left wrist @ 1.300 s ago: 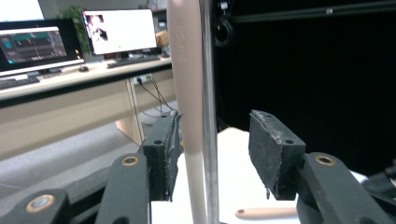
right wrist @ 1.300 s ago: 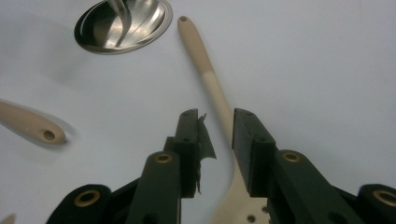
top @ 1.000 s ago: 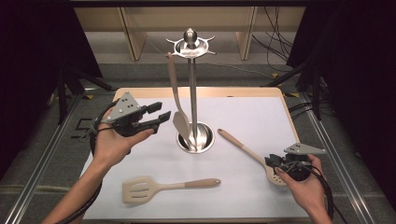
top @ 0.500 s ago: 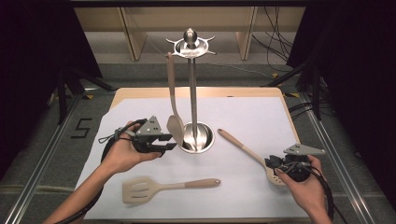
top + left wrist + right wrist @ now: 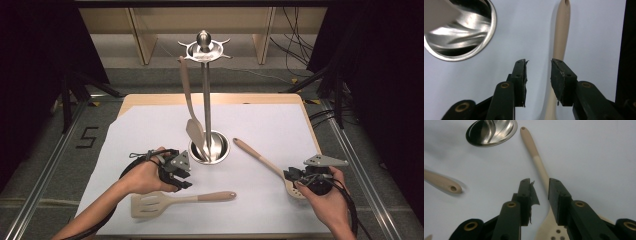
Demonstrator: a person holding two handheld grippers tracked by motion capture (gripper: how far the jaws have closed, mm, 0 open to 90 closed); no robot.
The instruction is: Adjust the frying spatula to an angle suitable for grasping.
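Surface: white sheet on wooden table, steel utensil stand with one spatula hanging.
Change: my left gripper dropped from beside the stand to the slotted turner, jaws just been closing (pickup coming, I'd judge).
Left claw: parted, astride the handle, pads not touching.
Right gripper: unmoved, parted over slotted spoon, no grip.
View gap: left gripper view shows jaw gap; high view hides it.

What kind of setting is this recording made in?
Likely a lab recording station, not a kitchen: a white-covered table on a metal-railed frame, dark curtains at both sides, loose cables on the floor behind, and a staged utensil stand.
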